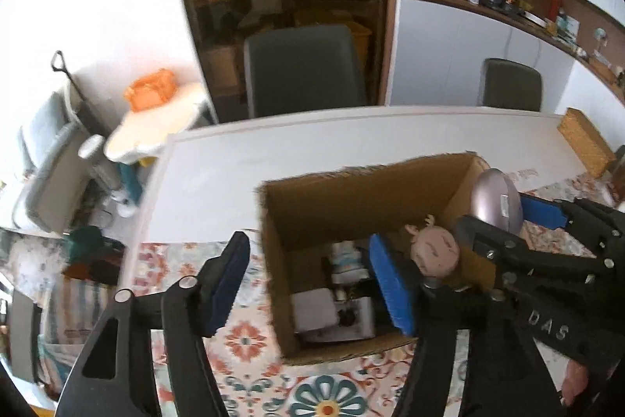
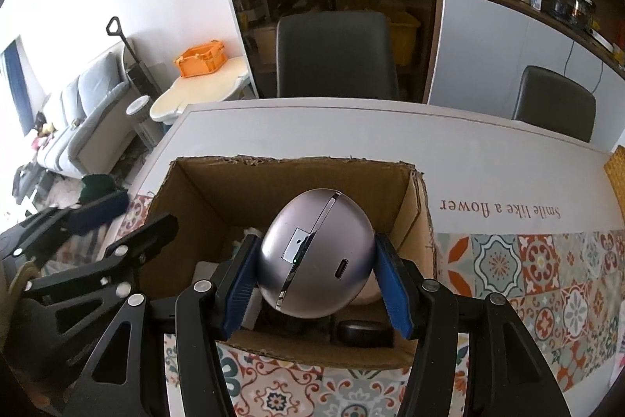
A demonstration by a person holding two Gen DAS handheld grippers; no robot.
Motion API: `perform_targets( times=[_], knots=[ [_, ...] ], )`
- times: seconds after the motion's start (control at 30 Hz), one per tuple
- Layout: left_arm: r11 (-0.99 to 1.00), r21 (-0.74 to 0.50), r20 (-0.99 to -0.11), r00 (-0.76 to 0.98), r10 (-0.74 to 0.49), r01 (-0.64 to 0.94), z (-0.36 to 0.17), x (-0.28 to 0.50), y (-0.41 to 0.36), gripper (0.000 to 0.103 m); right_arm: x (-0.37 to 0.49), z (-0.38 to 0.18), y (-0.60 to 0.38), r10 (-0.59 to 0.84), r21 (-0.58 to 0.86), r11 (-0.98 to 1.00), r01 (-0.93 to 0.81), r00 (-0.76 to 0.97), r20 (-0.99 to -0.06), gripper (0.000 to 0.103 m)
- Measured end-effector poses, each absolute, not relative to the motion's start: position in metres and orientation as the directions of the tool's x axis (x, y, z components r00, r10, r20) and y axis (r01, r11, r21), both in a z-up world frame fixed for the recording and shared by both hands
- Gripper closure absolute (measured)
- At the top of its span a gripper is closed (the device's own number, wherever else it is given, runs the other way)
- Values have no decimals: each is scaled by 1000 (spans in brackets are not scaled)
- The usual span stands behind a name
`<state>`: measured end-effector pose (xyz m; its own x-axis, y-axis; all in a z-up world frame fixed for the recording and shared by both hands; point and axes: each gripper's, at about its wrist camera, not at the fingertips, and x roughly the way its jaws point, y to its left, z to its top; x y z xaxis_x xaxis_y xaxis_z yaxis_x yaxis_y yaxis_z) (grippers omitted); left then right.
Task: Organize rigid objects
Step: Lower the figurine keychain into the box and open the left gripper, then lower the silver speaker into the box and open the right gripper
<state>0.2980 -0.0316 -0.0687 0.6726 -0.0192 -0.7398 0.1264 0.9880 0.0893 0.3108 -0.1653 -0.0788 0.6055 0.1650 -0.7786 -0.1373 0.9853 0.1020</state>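
Note:
An open cardboard box [image 1: 297,299] [image 2: 218,190] stands on the patterned tablecloth. My right gripper [image 2: 316,284] is shut on a silver egg-shaped device [image 2: 316,253] [image 1: 496,200] and holds it over the box opening. My left gripper [image 1: 312,284] is open and straddles the box's left wall, one finger inside the box, one outside. Inside the box lie white items [image 1: 316,307], a pink toy head with antlers [image 1: 433,253] and a small black object [image 2: 365,335].
The white table [image 2: 312,131] runs behind the box, with printed text [image 2: 500,210] to the right. Two dark chairs [image 2: 336,53] [image 2: 554,100] stand at its far edge. A woven basket [image 1: 586,143] sits far right. Shelves and a sofa lie beyond.

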Motion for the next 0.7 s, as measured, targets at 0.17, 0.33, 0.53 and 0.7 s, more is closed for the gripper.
perform_targets(
  times=[0.17,0.33,0.53,0.7],
  knots=[
    [985,164,-677,733,74,52,-54,279,-23,13,313,-78,-163,150,91,988,-127,602,-784,45],
    [986,164,-662,743,100,13,-47,267,-13,8,305,-72,-156,117,51,991,-123,622,-775,30],
    [988,147,-649,750,125,-37,-36,250,-4,1,286,-58,-159,80,24,995,-96,638,-766,24],
    [991,123,-633,766,115,-47,-25,229,-2,0,256,-43,-167,55,24,998,-55,670,-740,14]
  ],
)
